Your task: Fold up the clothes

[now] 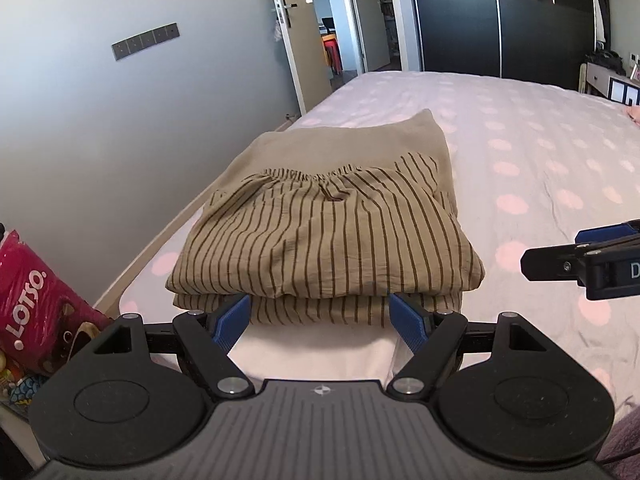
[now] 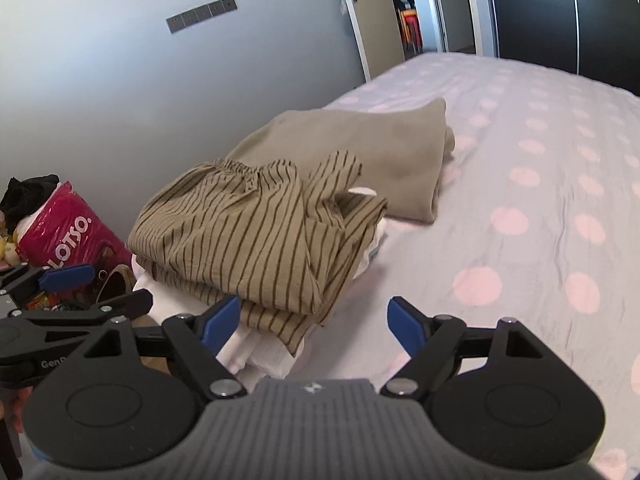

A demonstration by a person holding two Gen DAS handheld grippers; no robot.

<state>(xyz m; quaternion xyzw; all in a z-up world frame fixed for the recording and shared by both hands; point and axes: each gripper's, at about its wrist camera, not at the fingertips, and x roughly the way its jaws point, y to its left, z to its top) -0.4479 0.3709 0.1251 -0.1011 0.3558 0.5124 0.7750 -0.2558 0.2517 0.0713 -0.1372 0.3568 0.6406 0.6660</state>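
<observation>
Left tool (image 1: 320,318): jaws spread wide, nothing clamped. Blue pads (image 1: 232,320) sit at the near edge of the striped garment (image 1: 320,232); whether they touch the cloth is hard to make out.

Right tool (image 2: 314,320): jaws apart, released. The left pad overlaps the striped garment's near corner in the right wrist view; the right pad hangs over the bare bed (image 2: 540,184).

Striped garment: folded, stacked on white folded cloth (image 1: 316,356), near the bed's left edge. At 12 o'clock of it lies a plain tan folded garment (image 1: 340,144), partly covered by the striped one.

White cloth is mostly hidden under the stack and behind the tool body.

At 9 o'clock, off the bed, a pink bag (image 1: 28,300) marked "LOTSO", cut off by the frame.
</observation>
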